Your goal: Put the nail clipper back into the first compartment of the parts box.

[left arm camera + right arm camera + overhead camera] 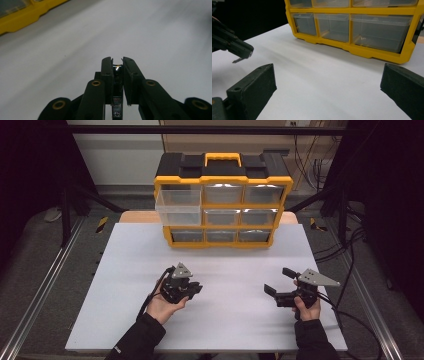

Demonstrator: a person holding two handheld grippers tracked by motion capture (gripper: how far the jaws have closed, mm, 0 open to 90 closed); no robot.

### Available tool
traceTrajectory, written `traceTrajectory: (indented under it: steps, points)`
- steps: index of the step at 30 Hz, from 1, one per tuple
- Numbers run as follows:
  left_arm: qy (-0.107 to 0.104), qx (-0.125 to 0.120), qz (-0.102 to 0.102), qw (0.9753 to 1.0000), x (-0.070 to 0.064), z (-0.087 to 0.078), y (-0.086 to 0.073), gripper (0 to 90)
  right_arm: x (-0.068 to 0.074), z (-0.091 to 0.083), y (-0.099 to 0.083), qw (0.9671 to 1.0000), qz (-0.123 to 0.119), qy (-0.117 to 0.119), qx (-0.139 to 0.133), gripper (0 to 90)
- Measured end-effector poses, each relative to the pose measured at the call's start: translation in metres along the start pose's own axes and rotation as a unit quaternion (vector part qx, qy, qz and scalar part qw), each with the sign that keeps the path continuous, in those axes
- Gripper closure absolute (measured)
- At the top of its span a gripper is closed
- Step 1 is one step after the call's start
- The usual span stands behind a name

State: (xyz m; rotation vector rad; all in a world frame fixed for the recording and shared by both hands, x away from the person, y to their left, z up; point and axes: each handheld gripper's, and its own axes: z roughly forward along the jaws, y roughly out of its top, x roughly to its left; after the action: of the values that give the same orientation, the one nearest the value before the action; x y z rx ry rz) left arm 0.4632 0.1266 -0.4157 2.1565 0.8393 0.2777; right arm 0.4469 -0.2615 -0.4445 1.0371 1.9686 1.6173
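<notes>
Black sleeves and both hands enter from the near edge of the white table [225,320], each hand holding a gripper. Short of the yellow organizer [222,202] and toward its left end, the left gripper [196,289] lies low over the board; in the left gripper view its jaws stand almost pressed together, pinching a small dark, shiny object [117,70] whose shape is too narrow and too shadowed to identify. Short of the organizer's right end, the right gripper [279,281] has its jaws spread wide with nothing between them, as the right gripper view confirms with bare table between the two black pads. The organizer stands at the far edge of the table, its black lid and yellow handle upward, with nine clear drawers in three rows; the top-left drawer [179,207] is pulled partly out. Drawer contents are hard to make out through the glare. In the right gripper view the organizer's top rows are cut off.
</notes>
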Motion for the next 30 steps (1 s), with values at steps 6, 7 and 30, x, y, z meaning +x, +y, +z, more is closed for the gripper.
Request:
traceTrajectory:
  steps: [6,7,30]
  points:
    - [0.002,-0.016,-0.005,0.9998,0.003,-0.012,0.004,78.9,-0.001,0.0,0.0,1.0,0.001,-0.001,0.001,0.4]
    - [0.004,-0.019,-0.006,0.9998,0.004,-0.015,0.005,78.9,-0.001,0.0,0.0,1.0,0.0,-0.002,0.001,0.4]
    - [0.029,-0.085,-0.027,0.9956,0.03,-0.073,0.015,78.9,-0.003,-0.001,-0.001,1.0,0.005,-0.002,0.001,0.4]
